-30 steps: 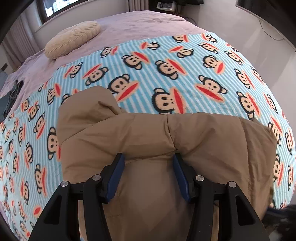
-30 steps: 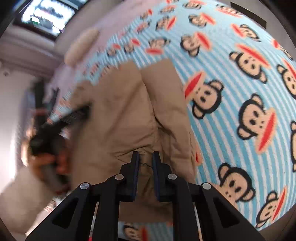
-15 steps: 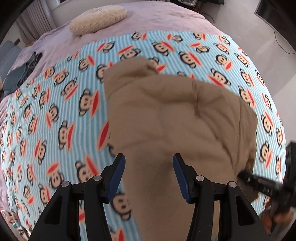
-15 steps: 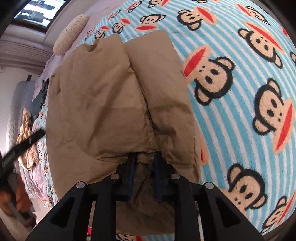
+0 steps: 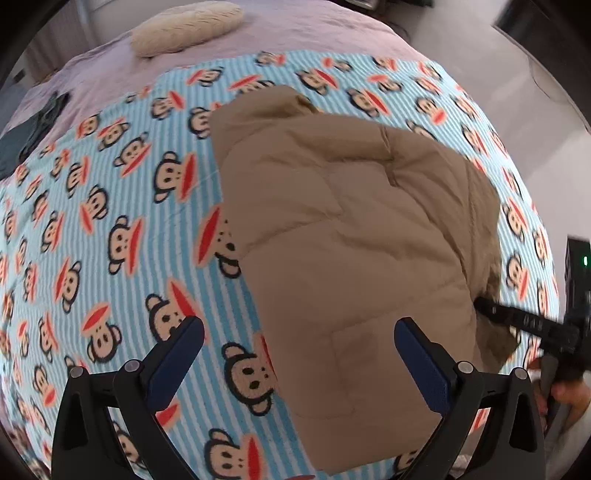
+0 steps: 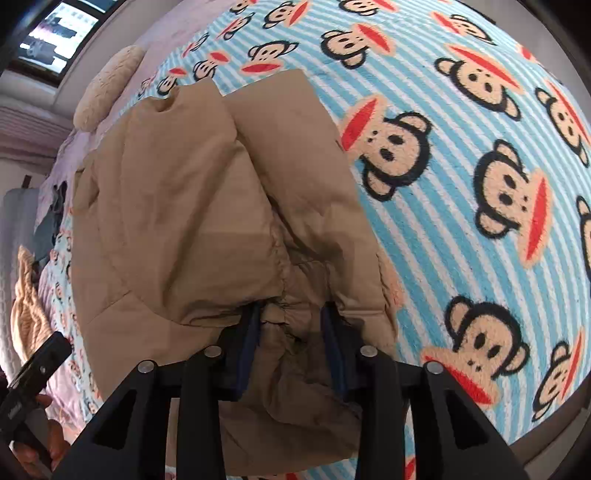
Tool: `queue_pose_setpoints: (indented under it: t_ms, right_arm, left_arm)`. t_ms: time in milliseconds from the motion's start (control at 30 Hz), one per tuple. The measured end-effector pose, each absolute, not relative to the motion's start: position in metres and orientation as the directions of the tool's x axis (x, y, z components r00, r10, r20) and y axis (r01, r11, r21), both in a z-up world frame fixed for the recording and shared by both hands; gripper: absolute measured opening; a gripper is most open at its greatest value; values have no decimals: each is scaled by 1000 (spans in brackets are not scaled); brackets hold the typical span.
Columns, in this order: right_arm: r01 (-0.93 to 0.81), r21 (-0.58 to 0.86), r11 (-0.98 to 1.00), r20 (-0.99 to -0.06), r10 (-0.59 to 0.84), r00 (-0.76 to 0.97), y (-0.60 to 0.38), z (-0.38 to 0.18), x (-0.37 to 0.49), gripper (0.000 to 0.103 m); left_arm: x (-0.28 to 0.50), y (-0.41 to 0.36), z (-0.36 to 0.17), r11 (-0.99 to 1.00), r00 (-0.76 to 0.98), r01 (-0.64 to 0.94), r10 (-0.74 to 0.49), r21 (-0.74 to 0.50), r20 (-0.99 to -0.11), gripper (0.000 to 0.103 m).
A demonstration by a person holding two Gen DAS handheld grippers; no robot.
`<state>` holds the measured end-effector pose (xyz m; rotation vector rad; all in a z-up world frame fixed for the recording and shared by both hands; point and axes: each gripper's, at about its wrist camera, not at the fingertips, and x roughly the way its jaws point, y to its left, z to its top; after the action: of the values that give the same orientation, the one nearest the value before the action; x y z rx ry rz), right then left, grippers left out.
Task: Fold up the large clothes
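A tan padded jacket (image 5: 351,240) lies folded on the monkey-print blanket (image 5: 110,206); it also shows in the right wrist view (image 6: 177,206). My left gripper (image 5: 299,343) is open wide and empty, held above the jacket's near left edge. My right gripper (image 6: 291,325) is part open, its fingers (image 6: 251,332) astride a bunched fold at the jacket's near edge, jaws not pressing it. The right gripper also shows at the right edge of the left wrist view (image 5: 517,317).
A cream pillow (image 5: 188,26) lies on the lilac bedsheet (image 5: 295,26) at the far end. Dark clothes (image 5: 33,129) lie at the bed's left side. The floor (image 5: 517,110) runs past the right edge of the bed.
My left gripper opened wider and pulled back left off the jacket. My right gripper's jaws spread apart, loosening their hold on the jacket's edge.
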<state>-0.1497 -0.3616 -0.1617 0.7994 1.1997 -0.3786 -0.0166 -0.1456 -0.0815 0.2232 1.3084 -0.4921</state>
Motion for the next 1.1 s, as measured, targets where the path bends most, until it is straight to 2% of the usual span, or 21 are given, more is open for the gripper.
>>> queue_pose_setpoints:
  t_ms: [233, 300, 433, 533, 867, 1100]
  right_arm:
    - [708, 271, 653, -951, 65, 304, -357, -159, -148, 56]
    - [723, 247, 645, -957, 45, 288, -356, -157, -147, 65]
    - [739, 254, 623, -955, 43, 292, -359, -151, -146, 68]
    - [730, 282, 623, -944, 43, 328, -362, -142, -148, 82]
    - [621, 437, 651, -883, 179, 434, -391, -128, -147, 86]
    - [558, 421, 716, -883, 181, 434, -414, -126, -145, 86]
  left_arm:
    - [-10, -128, -87, 870, 150, 472, -241, -145, -959, 103]
    - [-7, -125, -87, 868, 150, 472, -250, -152, -957, 103]
    - [-3, -119, -87, 863, 153, 479, -263, -162, -952, 103]
    - [-1, -120, -91, 860, 147, 485, -259, -158, -955, 103]
    - [6, -124, -93, 887, 141, 429, -256, -174, -956, 103]
    - [10, -127, -98, 918, 143, 357, -237, -173, -961, 103]
